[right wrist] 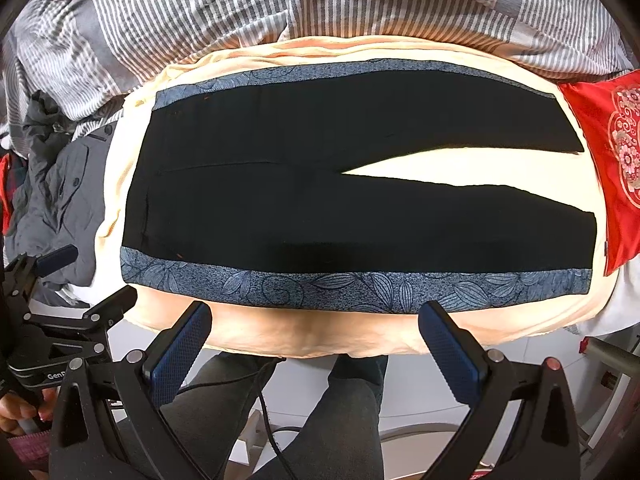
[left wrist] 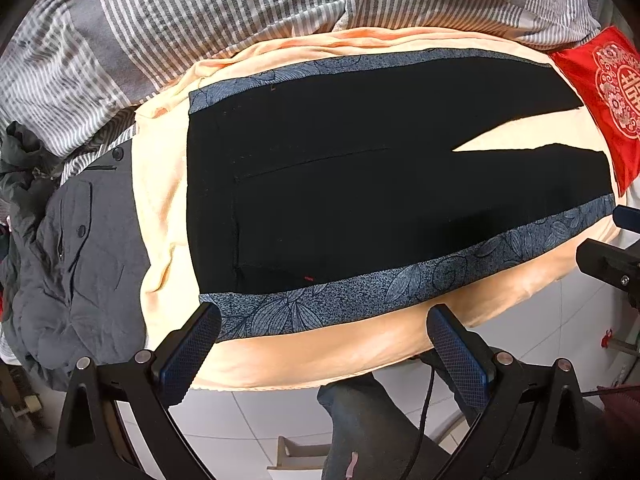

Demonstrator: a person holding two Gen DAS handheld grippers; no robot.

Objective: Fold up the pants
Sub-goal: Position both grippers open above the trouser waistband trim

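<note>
The pants (left wrist: 360, 184) lie spread flat on a peach sheet (left wrist: 168, 216) over the bed, waistband to the left and both legs running to the right; the legs part in a narrow wedge toward the right end, so the sheet shows between them; this open, smoothed layout looks chosen so that one leg can be brought over the other in a single lengthwise fold. A blue leaf-patterned stripe (left wrist: 400, 284) runs along the near edge and another along the far edge; the near one marks the seam a grasp would most likely take.

The left gripper (left wrist: 324, 340) hovers above the near edge of the bed, toward the waistband end; its jaws stand wide apart and hold nothing. The right gripper (right wrist: 316, 332) hangs likewise over the near edge, jaws spread and empty, placed further right along the leg; the pair seem spaced to lift the near side evenly without dragging the cloth.

A grey garment (left wrist: 80, 248) lies crumpled at the left, just beside the sheet; a striped duvet (left wrist: 200, 12) is bunched at the far side; a red cushion (left wrist: 600, 92) sits at the right, near the leg hems; none touches the working area except perhaps the cushion, whose contact with the hems cannot be told.

No fold appears begun yet.
</note>
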